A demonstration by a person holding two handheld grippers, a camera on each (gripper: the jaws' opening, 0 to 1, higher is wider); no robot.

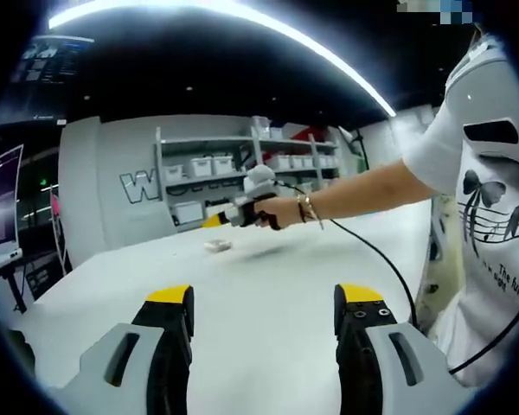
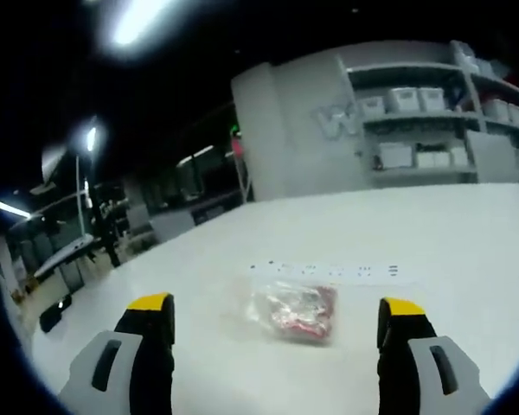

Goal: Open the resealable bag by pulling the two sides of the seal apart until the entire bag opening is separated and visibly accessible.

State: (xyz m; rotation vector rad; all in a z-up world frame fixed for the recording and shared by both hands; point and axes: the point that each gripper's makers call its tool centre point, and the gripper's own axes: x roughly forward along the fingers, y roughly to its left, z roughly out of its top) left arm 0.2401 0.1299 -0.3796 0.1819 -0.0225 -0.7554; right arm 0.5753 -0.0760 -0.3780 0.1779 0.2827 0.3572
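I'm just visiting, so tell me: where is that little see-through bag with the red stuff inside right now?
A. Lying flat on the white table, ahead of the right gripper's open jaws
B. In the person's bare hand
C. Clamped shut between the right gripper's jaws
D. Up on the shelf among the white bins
A: in the right gripper view the bag lies on the white table, between and beyond the right gripper's spread jaws, untouched.

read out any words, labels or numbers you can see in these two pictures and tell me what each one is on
"W": large letter on the grey wall, the rest hidden behind the shelving unit.
"The" and more script: on the person's white T-shirt, under a butterfly-and-music-staff print; the remaining words are too blurred to read.
Strip of print along the top of the resealable bag: too small to read.
Storage bins on the shelves: no readable labels.
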